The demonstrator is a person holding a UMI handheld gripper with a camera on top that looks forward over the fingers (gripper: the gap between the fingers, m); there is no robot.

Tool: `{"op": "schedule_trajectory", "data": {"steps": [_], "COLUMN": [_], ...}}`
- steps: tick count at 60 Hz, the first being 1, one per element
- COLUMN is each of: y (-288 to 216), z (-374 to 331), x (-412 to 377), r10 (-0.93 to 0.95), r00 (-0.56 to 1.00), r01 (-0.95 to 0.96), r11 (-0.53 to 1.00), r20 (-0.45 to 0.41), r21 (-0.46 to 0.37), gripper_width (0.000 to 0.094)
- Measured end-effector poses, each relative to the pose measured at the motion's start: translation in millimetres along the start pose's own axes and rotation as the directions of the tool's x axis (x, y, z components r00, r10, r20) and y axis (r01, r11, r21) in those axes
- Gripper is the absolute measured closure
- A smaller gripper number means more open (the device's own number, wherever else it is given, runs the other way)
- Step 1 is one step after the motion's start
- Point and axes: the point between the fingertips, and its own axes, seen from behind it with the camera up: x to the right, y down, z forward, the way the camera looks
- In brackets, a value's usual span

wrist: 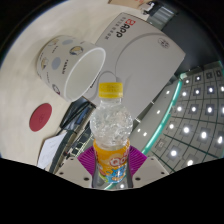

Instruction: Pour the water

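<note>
A clear plastic water bottle (112, 130) with a yellow cap and an orange label stands upright between my fingers. My gripper (112, 165) is shut on the bottle: both purple pads (91, 158) press on its label at either side. A white paper cup (72, 66) with a printed pattern lies tilted beyond the bottle, its open mouth facing the bottle's cap. The cup's inside looks empty.
A white box (150, 45) with red and grey lettering lies beyond the cup. A red round thing (40, 117) and a dark object (72, 118) lie beside the cup. A dark patterned surface with bright dots (195, 115) spreads to the other side.
</note>
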Motion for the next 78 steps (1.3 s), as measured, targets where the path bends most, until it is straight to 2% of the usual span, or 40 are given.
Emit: {"op": "schedule_trajectory", "data": {"steps": [5, 13, 21, 22, 26, 33, 36, 49, 61, 72, 78], "y": [-3, -1, 4, 23, 11, 24, 13, 6, 3, -22, -38], "z": [1, -5, -12, -18, -16, -25, -21, -24, -16, 5, 14], "x": [-5, -3, -7, -12, -11, -17, -22, -47, -69, -82, -90], "r10": [-0.026, 0.041, 0.270, 0.304, 0.440, 0.645, 0.723, 0.937, 0.952, 0.882, 0.846], "r00": [1.000, 0.998, 0.955, 0.943, 0.879, 0.727, 0.642, 0.188, -0.145, -0.398, -0.463], "r01": [0.026, -0.041, -0.265, -0.298, -0.425, -0.613, -0.685, -0.860, -0.881, -0.847, -0.832], "r11": [1.000, 0.999, 0.963, 0.952, 0.897, 0.764, 0.690, 0.302, -0.001, -0.248, -0.314], "r20": [0.015, 0.041, 0.126, 0.135, 0.185, 0.235, 0.254, 0.294, 0.268, 0.253, 0.263], "r21": [0.004, -0.004, -0.058, -0.065, -0.118, -0.201, -0.234, -0.412, -0.473, -0.471, -0.458], "gripper_width": [0.0535, 0.0536, 0.0535, 0.0534, 0.0534, 0.0536, 0.0534, 0.0534, 0.0532, 0.0533, 0.0533]}}
